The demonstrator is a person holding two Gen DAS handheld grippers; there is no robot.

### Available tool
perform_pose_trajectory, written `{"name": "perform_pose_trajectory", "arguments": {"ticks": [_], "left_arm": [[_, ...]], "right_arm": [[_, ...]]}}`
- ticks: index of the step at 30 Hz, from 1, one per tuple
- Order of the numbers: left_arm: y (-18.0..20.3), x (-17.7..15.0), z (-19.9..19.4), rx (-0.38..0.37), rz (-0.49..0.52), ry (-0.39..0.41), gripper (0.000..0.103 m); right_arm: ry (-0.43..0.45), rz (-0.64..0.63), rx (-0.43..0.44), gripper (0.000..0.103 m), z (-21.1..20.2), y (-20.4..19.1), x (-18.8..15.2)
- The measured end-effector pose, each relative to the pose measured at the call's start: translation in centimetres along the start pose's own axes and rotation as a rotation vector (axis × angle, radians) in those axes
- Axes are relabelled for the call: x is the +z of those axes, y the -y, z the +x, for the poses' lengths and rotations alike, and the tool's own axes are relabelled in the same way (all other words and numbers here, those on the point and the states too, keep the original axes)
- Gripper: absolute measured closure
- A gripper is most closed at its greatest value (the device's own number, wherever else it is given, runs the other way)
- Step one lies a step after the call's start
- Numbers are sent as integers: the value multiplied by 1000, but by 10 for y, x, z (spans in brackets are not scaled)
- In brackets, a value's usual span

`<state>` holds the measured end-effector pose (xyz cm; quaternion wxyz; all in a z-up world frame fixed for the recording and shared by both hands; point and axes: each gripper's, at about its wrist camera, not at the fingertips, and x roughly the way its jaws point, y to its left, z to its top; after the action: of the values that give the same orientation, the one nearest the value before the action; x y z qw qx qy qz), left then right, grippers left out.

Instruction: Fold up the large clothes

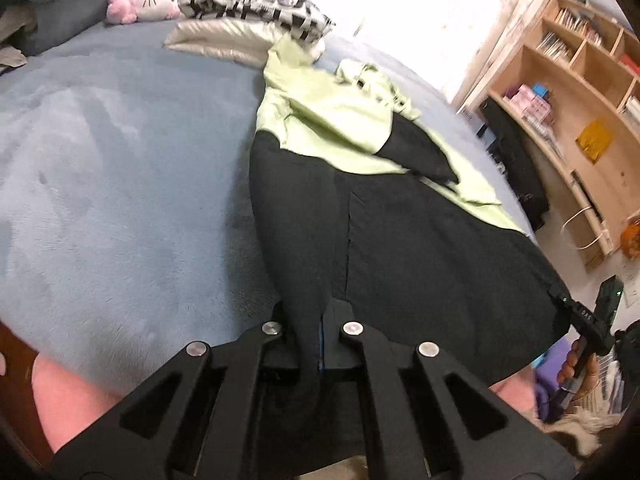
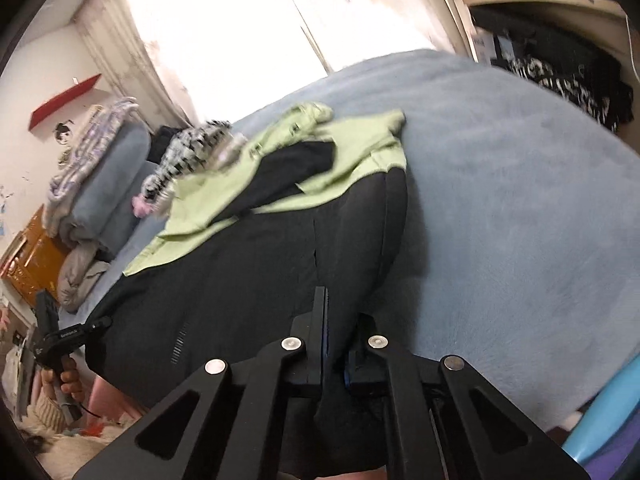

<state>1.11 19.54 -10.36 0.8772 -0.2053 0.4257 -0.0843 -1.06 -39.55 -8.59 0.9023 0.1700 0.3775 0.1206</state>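
Black-and-green jacket (image 1: 400,232) hem pinched by both tools on bed (image 1: 120,160).

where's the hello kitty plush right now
Left wrist view, top left: the plush lies at the far end of the bed, beside the black-and-white patterned pillow.

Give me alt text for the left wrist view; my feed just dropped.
The left gripper is shut on the near hem of a black and light-green jacket spread across a blue-grey plush bed cover. At the right edge, the right gripper pinches the same hem. A white and pink plush cat toy lies at the far end.
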Motion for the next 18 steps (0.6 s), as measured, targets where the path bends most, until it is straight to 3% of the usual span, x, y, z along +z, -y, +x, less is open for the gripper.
{"name": "perform_pose_trajectory", "arguments": {"ticks": [9, 13, 18], "left_arm": [[19, -9, -61, -59, -7, -9, 103], [5, -17, -83, -84, -90, -20, 103], [-4, -7, -79, -127, -169, -22, 103]], "right_arm": [[-16, -63, 26, 99, -50, -30, 3], [-33, -19, 41, 99, -54, -22, 12], [-40, 97, 39, 99, -46, -9, 29]]}}
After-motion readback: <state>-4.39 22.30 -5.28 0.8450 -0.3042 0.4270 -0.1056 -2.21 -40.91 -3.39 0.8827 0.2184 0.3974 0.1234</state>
